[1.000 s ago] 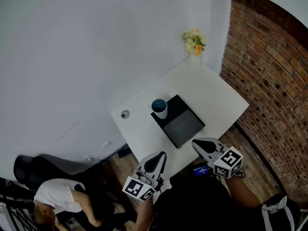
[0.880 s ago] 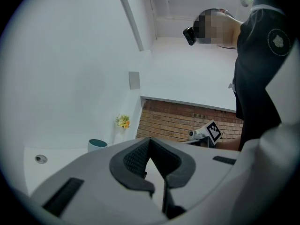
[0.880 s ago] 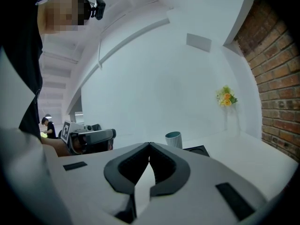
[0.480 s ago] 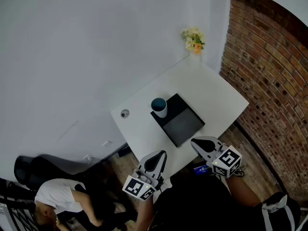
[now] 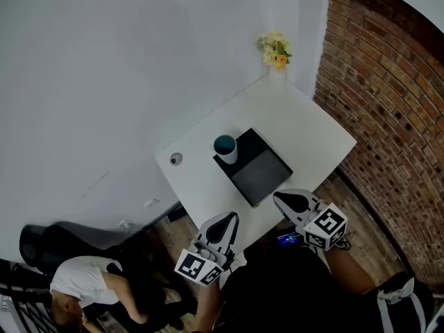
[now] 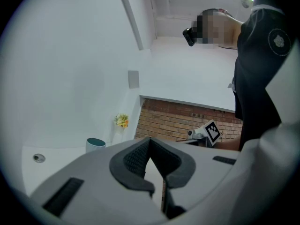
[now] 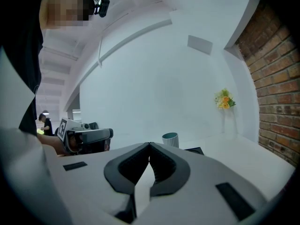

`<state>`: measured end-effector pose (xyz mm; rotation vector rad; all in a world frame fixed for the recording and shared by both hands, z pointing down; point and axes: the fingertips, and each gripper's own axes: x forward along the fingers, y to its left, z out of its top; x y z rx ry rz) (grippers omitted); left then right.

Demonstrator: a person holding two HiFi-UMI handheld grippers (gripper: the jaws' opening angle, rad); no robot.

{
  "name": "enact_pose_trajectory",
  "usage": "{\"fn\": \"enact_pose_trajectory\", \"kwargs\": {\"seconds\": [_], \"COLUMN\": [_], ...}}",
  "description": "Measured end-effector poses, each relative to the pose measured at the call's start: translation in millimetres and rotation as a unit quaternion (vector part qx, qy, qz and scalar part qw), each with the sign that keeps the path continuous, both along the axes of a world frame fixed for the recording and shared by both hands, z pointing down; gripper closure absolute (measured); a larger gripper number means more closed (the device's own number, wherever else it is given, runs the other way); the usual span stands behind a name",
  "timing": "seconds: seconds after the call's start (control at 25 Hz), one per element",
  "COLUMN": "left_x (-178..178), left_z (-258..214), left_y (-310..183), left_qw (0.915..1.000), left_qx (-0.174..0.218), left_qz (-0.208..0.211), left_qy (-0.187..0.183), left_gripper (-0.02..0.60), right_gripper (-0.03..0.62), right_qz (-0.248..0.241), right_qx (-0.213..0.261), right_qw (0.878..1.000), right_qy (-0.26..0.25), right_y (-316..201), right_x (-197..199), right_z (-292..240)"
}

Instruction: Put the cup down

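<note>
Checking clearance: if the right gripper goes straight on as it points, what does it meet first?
Likely the cup on the dark mat, right of the line of the right gripper; it might touch the table first. Depth unclear.

No legible text or numbers; round emblem (image 6: pixel 277 35) on dark garment (image 6: pixel 255 78) too blurred.

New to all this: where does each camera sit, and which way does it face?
Head view: on the head, looking down at table and cup; left gripper, right gripper show.
Left gripper view: rides that gripper, faces cup over shut jaws; torso shows.
Right gripper view: likewise; left gripper shows.
Shared: cup, flowers.
</note>
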<state>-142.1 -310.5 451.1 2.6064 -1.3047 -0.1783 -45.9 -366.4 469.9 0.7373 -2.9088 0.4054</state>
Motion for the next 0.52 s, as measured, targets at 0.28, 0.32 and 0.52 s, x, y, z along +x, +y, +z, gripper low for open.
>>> {"fn": "enact_pose_trajectory", "kwargs": {"seconds": [0.28,0.32,0.52], "left_x": [-0.3,-0.5,1.0], "left_z": [-0.4,-0.4,-0.5], "left_y": [0.5,0.7,1.5], "left_qw": [0.9999,0.9999,0.9999], "left_qx": [-0.001,-0.002,-0.004], "left_qz": [0.001,0.0,-0.001], "left_qy": [0.014,0.014,0.013], "left_gripper": [0.574,0.574,0.574], "right_gripper": [0.58,0.58,0.58], "right_qz": [0.007,0.007,0.006], "right_qx": [-0.002,-0.002,0.0], "right_qw": [1.0,1.0,1.0], "right_qy": [0.001,0.002,0.003], "right_y": [-1.5,-1.4,-1.0], "right_x": [1.4,1.3,2.3], "right_z": [1.7,1.3,0.2]}}
